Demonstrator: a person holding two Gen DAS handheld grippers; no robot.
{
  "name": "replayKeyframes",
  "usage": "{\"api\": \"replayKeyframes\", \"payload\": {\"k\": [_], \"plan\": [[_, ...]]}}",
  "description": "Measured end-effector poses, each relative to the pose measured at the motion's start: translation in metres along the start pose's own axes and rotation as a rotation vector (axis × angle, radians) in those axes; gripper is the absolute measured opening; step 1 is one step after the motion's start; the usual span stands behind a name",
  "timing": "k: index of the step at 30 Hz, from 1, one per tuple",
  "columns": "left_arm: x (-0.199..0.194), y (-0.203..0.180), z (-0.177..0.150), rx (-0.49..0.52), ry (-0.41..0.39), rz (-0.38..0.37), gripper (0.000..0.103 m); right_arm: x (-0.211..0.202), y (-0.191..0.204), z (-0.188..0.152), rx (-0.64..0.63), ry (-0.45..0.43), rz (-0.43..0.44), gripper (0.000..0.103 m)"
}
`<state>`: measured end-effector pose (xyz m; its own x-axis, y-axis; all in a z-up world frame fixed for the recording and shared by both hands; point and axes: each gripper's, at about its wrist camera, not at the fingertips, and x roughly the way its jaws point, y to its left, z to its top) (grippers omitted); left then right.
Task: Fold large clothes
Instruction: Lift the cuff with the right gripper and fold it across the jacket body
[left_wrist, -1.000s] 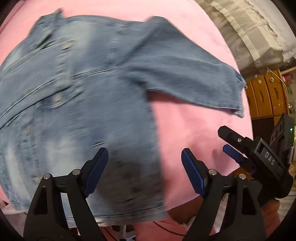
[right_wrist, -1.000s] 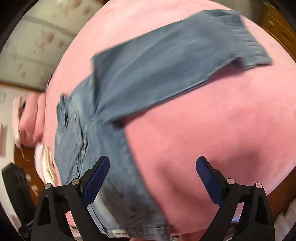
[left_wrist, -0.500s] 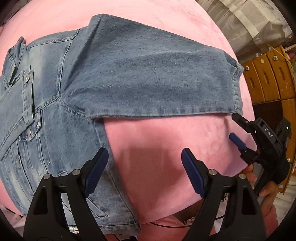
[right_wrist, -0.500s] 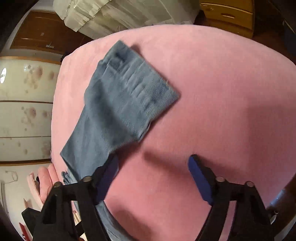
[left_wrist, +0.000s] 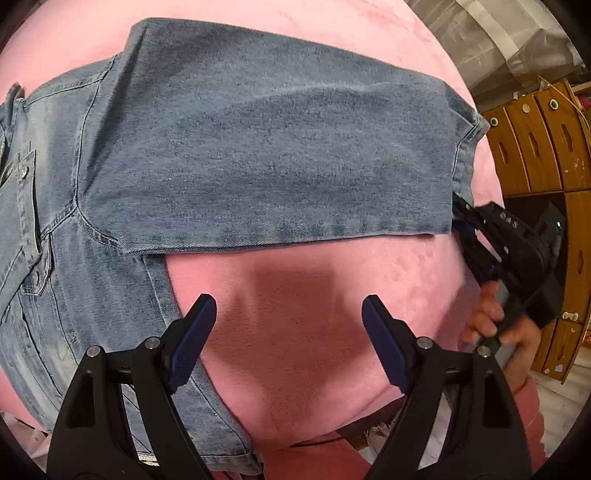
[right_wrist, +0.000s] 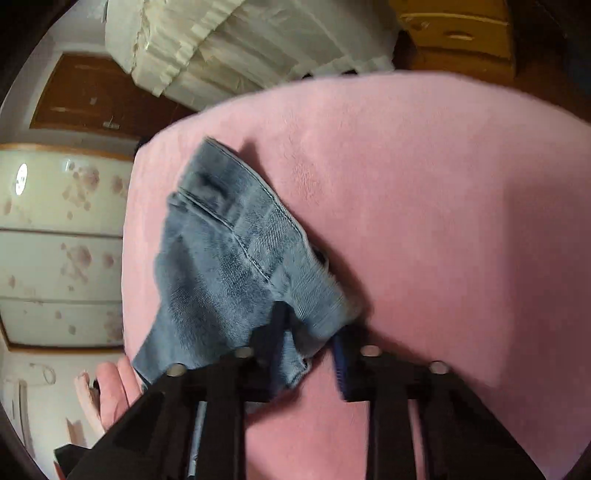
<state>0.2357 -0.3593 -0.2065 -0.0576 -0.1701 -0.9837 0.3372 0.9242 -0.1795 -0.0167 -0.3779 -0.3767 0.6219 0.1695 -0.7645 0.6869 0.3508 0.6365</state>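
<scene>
One grip made: right gripper (right_wrist: 306, 350) jaws, wide half second ago, now narrow on sleeve cuff (right_wrist: 314, 295). Left gripper (left_wrist: 288, 332) jaws wide, empty; denim jacket (left_wrist: 240, 147) ahead on pink bed (left_wrist: 314, 314). Sleeve fold can start.

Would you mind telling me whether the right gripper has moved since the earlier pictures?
Yes: the right gripper has advanced across the pink blanket to the sleeve cuff.
</scene>
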Motion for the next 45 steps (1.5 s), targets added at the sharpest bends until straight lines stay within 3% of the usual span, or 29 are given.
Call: {"api": "replayKeyframes", "payload": {"k": [4, 8, 13, 17, 22, 27, 30, 36, 41, 42, 45], "plan": [[-0.004, 0.008, -0.002, -0.03, -0.026, -0.014, 0.079, 0.005, 0.004, 0.013, -0.014, -0.001, -0.003, 0.013], [-0.01, 0.033, -0.015, -0.075, -0.026, -0.008, 0.079, 0.007, 0.022, 0.013, -0.048, -0.026, -0.064, 0.013], [-0.021, 0.075, -0.031, -0.127, -0.061, 0.017, 0.079, -0.002, 0.068, -0.006, -0.152, -0.152, -0.186, 0.012], [-0.038, 0.114, -0.043, -0.178, -0.112, 0.012, 0.079, -0.035, 0.109, -0.015, -0.277, -0.33, -0.134, 0.012], [-0.059, 0.171, -0.063, -0.234, -0.173, 0.005, 0.079, -0.073, 0.164, -0.031, -0.37, -0.478, -0.06, 0.011], [-0.082, 0.237, -0.095, -0.282, -0.223, 0.015, 0.079, -0.104, 0.238, -0.077, -0.511, -0.583, 0.005, 0.011], [-0.096, 0.284, -0.117, -0.319, -0.244, 0.01, 0.079, -0.093, 0.306, -0.115, -0.662, -0.62, 0.018, 0.011], [-0.118, 0.372, -0.154, -0.407, -0.291, 0.004, 0.079, -0.021, 0.414, -0.21, -0.859, -0.529, 0.084, 0.011], [-0.113, 0.435, -0.177, -0.486, -0.293, -0.018, 0.079, 0.102, 0.47, -0.288, -0.889, -0.317, 0.119, 0.011], [-0.112, 0.444, -0.18, -0.495, -0.288, -0.02, 0.079, 0.124, 0.471, -0.3, -0.9, -0.284, 0.105, 0.011], [-0.107, 0.467, -0.19, -0.517, -0.276, -0.008, 0.079, 0.224, 0.467, -0.346, -0.957, -0.079, -0.036, 0.013]]}}
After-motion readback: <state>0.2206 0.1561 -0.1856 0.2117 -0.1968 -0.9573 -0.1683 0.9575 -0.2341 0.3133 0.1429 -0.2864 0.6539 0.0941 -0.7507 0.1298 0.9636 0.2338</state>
